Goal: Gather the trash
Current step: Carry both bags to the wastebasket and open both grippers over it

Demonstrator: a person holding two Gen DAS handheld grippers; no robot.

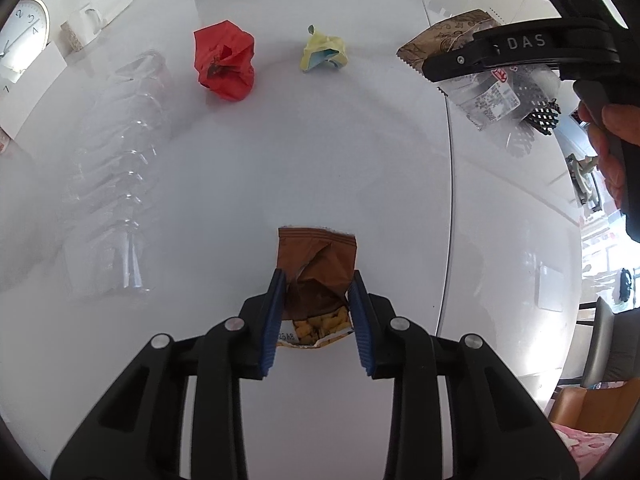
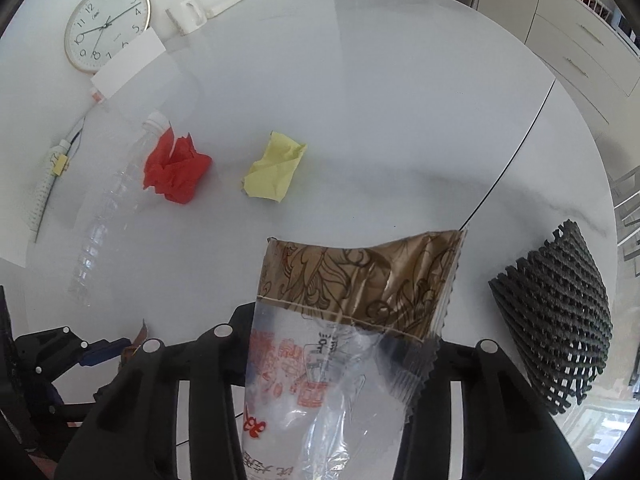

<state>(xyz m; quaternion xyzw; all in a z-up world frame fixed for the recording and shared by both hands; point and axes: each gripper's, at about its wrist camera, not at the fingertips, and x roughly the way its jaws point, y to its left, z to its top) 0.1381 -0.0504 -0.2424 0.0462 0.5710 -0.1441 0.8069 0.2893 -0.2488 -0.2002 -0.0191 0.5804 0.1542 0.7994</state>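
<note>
My left gripper (image 1: 318, 312) has its blue fingers (image 1: 274, 320) on both sides of a brown snack bag (image 1: 320, 272) on the white table; whether they clamp it is unclear. It shows at the left edge of the right wrist view (image 2: 100, 350). My right gripper is shut on a clear and gold plastic wrapper (image 2: 348, 320), which hides its fingertips. In the left wrist view that gripper (image 1: 436, 70) holds the wrapper (image 1: 476, 80) at the upper right. A crumpled red paper (image 1: 225, 60) (image 2: 176, 170) and a crumpled yellow paper (image 1: 323, 51) (image 2: 274, 170) lie farther back.
An empty clear plastic bottle (image 1: 116, 168) (image 2: 108, 216) lies on the left of the table (image 1: 300, 160). A black mesh basket (image 2: 556, 320) (image 1: 542, 118) stands at the right. A wall clock (image 2: 106, 26), a white mug (image 2: 192, 10) and a cable (image 2: 48, 184) are at the far left.
</note>
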